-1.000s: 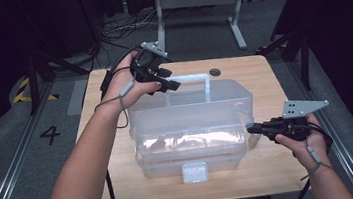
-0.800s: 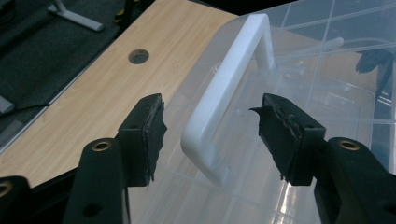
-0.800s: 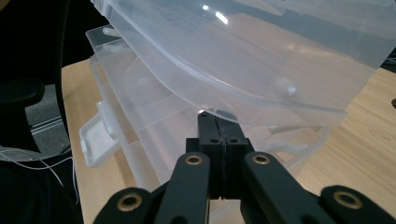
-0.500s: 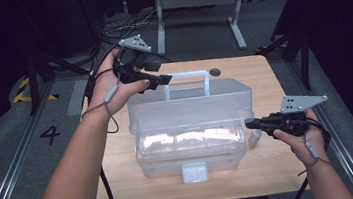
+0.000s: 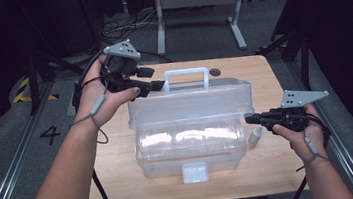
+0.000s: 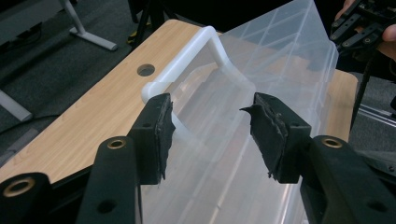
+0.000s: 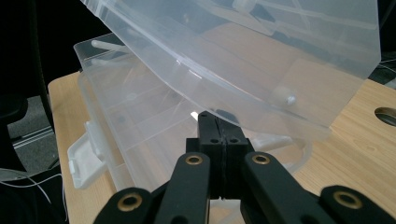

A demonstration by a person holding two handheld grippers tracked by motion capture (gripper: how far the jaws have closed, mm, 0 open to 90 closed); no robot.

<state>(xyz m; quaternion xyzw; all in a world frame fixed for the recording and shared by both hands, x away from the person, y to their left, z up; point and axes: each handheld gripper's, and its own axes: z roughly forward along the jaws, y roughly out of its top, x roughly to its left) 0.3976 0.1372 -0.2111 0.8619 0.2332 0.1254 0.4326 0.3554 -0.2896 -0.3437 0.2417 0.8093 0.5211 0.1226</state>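
**Clear box, lid up**

Clear plastic storage box (image 5: pixel 189 143) sits mid wooden table (image 5: pixel 274 179), lid (image 5: pixel 189 100) raised. Left gripper (image 5: pixel 160 85) at lid's top edge near handle (image 5: pixel 185 73); jaws apart, just been closing, nothing pinched. Right gripper (image 5: pixel 248 119) at box's right end, jaws pressed together, empty.

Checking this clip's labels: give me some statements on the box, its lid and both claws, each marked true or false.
1. The box lid is raised. True.
2. The left claw grips the handle. False: its jaws stand apart with nothing pressed between them, and have just been closing.
3. The right claw is wide open. False: its jaws are shut together at the box's right end.
4. The latch faces the person. True.
5. The table is metal. False: it is wood.
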